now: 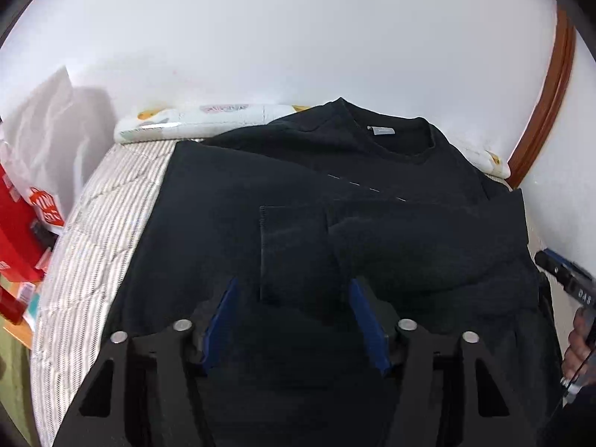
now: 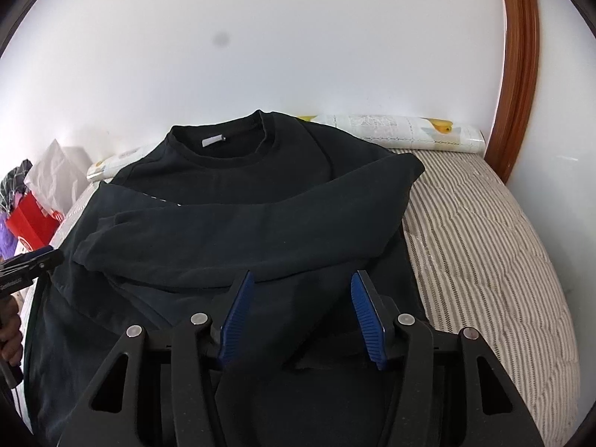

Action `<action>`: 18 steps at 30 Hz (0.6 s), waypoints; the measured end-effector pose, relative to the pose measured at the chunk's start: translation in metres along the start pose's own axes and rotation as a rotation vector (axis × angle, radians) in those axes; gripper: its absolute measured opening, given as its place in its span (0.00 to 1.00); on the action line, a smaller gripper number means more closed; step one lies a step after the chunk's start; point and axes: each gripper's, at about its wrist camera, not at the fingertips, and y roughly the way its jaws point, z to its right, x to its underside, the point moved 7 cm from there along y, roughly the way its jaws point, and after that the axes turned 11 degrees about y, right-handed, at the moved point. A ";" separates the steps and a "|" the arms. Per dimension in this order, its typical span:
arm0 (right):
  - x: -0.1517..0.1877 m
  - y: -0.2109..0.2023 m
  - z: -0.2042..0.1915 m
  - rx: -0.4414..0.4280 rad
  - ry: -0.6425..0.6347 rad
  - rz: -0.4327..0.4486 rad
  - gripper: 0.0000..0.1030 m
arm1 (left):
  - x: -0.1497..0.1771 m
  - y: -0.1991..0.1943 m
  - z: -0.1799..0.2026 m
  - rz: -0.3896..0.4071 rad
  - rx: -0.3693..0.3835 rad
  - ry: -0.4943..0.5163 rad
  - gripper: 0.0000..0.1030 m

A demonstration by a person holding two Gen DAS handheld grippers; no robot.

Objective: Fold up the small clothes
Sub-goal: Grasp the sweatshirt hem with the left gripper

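A black long-sleeved sweatshirt [image 1: 335, 193] lies flat on a striped bed, collar at the far end, both sleeves folded across the chest. It also shows in the right wrist view [image 2: 238, 201]. My left gripper [image 1: 292, 287] is open and empty, held over the lower left part of the shirt near a sleeve cuff [image 1: 294, 246]. My right gripper [image 2: 300, 283] is open and empty over the lower right part, just below the folded sleeve [image 2: 260, 234]. Each gripper's body shows at the edge of the other's view.
The striped mattress [image 2: 484, 246] extends to the right of the shirt and on the left [image 1: 100, 223]. A patterned pillow [image 2: 409, 130] lies against the white wall. Red boxes and a white bag [image 1: 33, 201] stand left of the bed. A wooden door frame [image 2: 521, 74] rises at right.
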 end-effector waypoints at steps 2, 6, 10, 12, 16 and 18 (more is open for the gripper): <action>0.000 0.006 0.001 -0.004 0.009 -0.003 0.52 | -0.001 0.011 0.000 -0.017 0.012 -0.001 0.52; 0.002 0.010 0.007 0.008 0.011 -0.005 0.52 | 0.000 0.034 -0.004 -0.037 0.023 0.005 0.47; 0.001 0.013 0.015 -0.013 0.043 -0.003 0.52 | 0.001 0.049 -0.007 -0.049 0.062 -0.041 0.47; 0.001 0.015 0.017 -0.011 0.043 -0.003 0.52 | -0.001 0.052 -0.002 -0.049 0.058 -0.020 0.41; 0.003 0.016 0.023 0.013 0.049 0.001 0.52 | -0.003 0.052 0.006 -0.024 -0.040 0.048 0.18; 0.002 0.013 0.028 0.029 0.058 0.015 0.52 | -0.006 0.046 0.008 -0.009 -0.080 0.082 0.11</action>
